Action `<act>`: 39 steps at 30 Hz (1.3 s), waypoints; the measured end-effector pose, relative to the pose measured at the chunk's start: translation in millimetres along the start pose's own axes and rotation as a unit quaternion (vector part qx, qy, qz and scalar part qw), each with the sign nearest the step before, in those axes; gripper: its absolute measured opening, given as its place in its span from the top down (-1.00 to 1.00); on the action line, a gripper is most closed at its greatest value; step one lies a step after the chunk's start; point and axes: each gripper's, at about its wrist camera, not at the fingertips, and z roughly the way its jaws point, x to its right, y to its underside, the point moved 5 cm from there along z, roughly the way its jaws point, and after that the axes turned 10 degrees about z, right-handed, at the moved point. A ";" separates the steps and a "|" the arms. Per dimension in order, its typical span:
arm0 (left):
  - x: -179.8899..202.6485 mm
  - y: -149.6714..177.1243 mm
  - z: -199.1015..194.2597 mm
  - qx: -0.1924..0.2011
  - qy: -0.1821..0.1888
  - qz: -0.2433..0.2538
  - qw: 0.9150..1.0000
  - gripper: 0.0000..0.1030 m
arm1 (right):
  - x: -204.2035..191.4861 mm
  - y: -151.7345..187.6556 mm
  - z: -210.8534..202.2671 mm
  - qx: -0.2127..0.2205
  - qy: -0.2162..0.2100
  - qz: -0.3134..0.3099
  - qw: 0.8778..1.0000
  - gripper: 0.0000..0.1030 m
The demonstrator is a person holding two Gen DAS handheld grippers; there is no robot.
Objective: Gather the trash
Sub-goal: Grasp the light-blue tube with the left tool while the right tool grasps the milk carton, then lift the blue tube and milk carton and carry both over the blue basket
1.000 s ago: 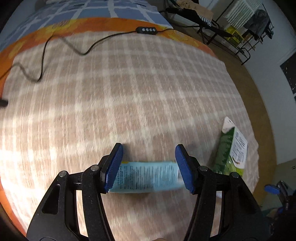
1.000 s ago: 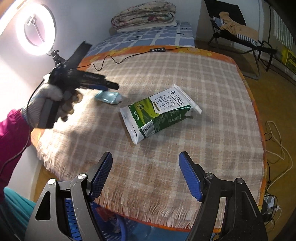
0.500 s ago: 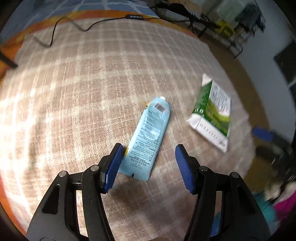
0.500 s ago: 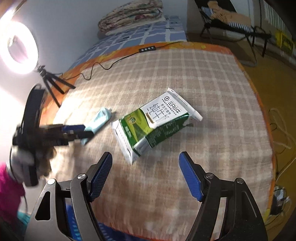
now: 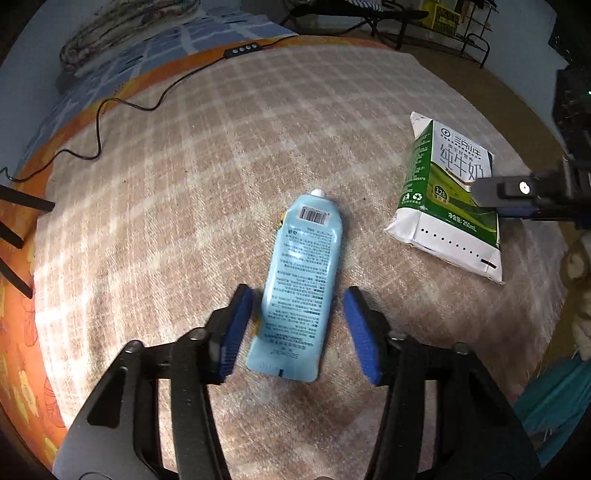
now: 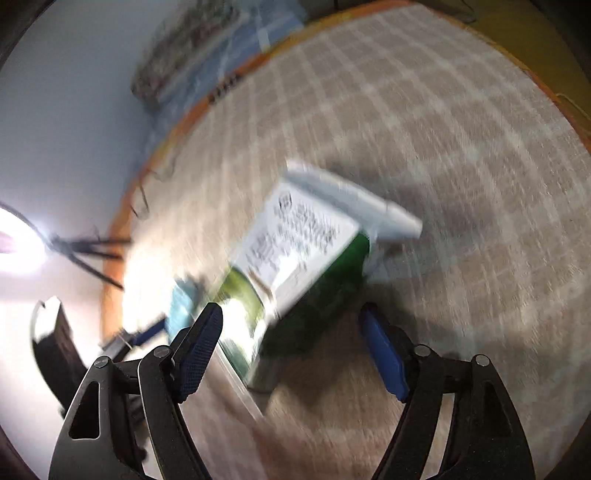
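Observation:
A light blue pouch (image 5: 301,280) with a white cap lies flat on the checked cloth (image 5: 221,147). My left gripper (image 5: 299,332) is open, its blue pads on either side of the pouch's lower end, apart from it. A green and white milk carton (image 5: 448,199) lies on its side to the right. In the blurred right wrist view the carton (image 6: 295,269) lies just ahead of my open right gripper (image 6: 291,354), its near end between the pads. The right gripper also shows in the left wrist view (image 5: 517,199), beside the carton.
A black cable with an inline switch (image 5: 240,50) runs across the far left of the cloth. Black tripod legs (image 5: 18,221) stand at the left edge. A ring light (image 6: 14,240) glares at the left. A folded blanket (image 5: 122,26) lies on the bed behind.
My left gripper has swung round so the pouch lies lengthwise between its pads. My right gripper has moved down and forward close to the milk carton.

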 end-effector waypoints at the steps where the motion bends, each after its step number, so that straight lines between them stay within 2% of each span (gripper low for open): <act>1: 0.0 -1.6 0.3 0.003 0.001 -0.001 1.000 0.15 | -0.5 -0.6 1.4 0.004 -0.003 0.000 1.000 -0.51; 2: -1.6 -1.5 0.4 0.007 0.001 -0.005 1.000 0.23 | -2.4 -1.9 1.3 0.012 -0.004 -0.004 1.000 -0.51; 6: -14.0 -4.3 -1.4 0.018 0.005 -0.016 1.000 0.26 | -13.3 -1.9 7.5 0.038 0.003 -0.026 0.999 -0.51; 7: -13.8 -3.9 -1.6 0.020 0.002 -0.016 1.000 0.26 | -15.7 -2.4 9.1 0.041 0.004 -0.029 0.999 -0.44; 9: -15.0 -3.0 -1.6 0.025 -0.002 -0.014 1.000 0.26 | -20.8 -3.2 13.7 0.040 -0.001 -0.033 0.999 -0.12; 10: -14.9 -2.4 -2.1 0.026 -0.001 -0.016 1.000 0.26 | -22.7 -3.3 18.7 0.030 -0.010 -0.029 0.999 0.23; 12: -11.4 0.9 -6.4 0.030 0.000 -0.019 0.999 0.27 | -24.2 -3.9 23.9 0.019 -0.035 -0.008 0.999 0.24; 16: -7.5 9.2 -13.0 0.036 0.000 -0.023 0.999 0.27 | -33.4 -2.3 26.7 0.015 -0.042 -0.014 0.999 0.28; 18: -7.0 11.0 -14.4 0.038 -0.001 -0.021 0.999 0.27 | -43.6 1.7 28.5 0.009 -0.049 -0.024 0.998 0.31; 25: -6.2 21.8 -25.4 0.045 -0.005 -0.034 0.998 0.30 | -70.4 10.1 12.4 0.028 -0.055 -0.073 0.995 0.35; 32: -11.4 40.2 -44.9 0.050 -0.008 -0.062 0.997 0.30 | -75.1 12.1 -23.8 0.069 -0.026 -0.126 0.989 0.34; 39: 0.3 56.7 -81.2 0.067 -0.010 -0.071 0.995 0.30 | -77.1 35.8 -48.7 0.087 0.005 -0.187 0.979 0.34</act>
